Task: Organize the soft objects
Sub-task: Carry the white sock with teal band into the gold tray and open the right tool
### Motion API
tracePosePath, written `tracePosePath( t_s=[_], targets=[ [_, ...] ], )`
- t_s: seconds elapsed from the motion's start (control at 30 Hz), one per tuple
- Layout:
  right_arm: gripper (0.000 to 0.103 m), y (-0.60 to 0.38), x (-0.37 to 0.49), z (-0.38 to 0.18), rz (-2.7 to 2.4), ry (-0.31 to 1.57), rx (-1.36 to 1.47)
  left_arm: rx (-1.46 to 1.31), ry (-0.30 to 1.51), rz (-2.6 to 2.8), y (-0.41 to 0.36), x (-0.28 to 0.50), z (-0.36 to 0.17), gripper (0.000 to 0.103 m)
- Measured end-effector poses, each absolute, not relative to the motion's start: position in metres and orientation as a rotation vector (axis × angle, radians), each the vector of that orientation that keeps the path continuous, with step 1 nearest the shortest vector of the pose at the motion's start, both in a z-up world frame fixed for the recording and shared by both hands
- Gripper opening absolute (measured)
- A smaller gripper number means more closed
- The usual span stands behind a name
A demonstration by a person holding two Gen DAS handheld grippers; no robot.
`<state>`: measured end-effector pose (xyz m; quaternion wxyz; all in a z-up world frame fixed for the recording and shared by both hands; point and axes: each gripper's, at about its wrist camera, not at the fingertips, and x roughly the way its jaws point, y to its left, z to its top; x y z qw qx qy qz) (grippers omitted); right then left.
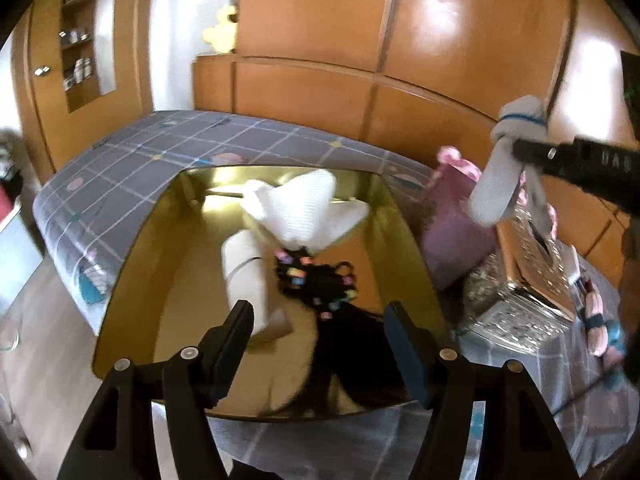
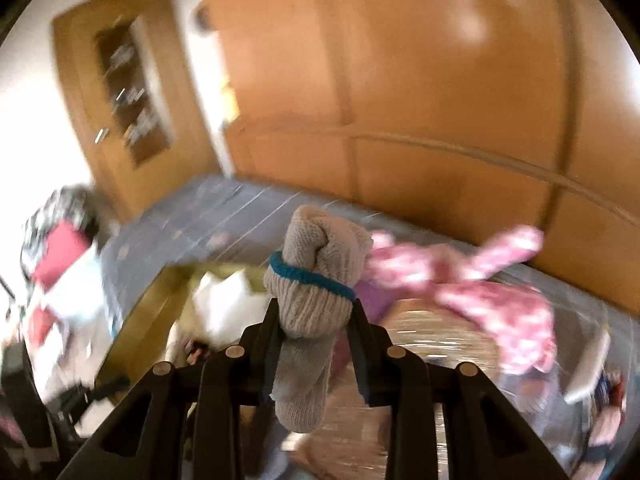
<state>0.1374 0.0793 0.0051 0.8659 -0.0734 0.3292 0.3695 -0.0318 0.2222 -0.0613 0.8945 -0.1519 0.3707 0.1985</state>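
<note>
A: Rolled grey sock (image 2: pixel 312 280), teal band, pinched in the right gripper (image 2: pixel 314 316), held in the air at about 2 o'clock from the gold tray (image 1: pixel 132 264).

B: Left gripper (image 1: pixel 320 344) hangs wide, nothing in it, above the tray's white cloth (image 1: pixel 308 212). Judgement: carry the sock over the rim, lower, then release.

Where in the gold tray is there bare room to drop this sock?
The tray is bare along its left side, between its left wall and the beige sock, and in the far left corner. The white cloth and black hair ties crowd the middle and right.
</note>
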Motion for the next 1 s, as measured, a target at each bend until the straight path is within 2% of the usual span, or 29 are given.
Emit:
tracePosePath(
  t_s=[0.27,0.37,0.57,0.67,1.0],
  targets=[
    [0.031,0.172,0.113,-0.043,0.870,0.800,-0.455,-0.407,0.741,0.494,0.258,-0.049,-0.064,0.068],
    [0.034,0.198,0.113,-0.066,0.862,0.854,-0.546,-0.411,0.730,0.502,0.261,-0.050,-0.063,0.068],
    [0.037,0.209,0.112,-0.102,0.827,0.909,-0.572,-0.415,0.741,0.501,0.261,-0.048,-0.067,0.068],
    [0.044,0.204,0.113,-0.106,0.826,0.922,-0.540,-0.410,0.744,0.503,0.258,-0.048,-0.067,0.068],
    [0.048,0.166,0.101,-0.064,0.804,0.805,-0.398,-0.376,0.724,0.498,0.249,-0.050,-0.059,0.072]
  ],
)
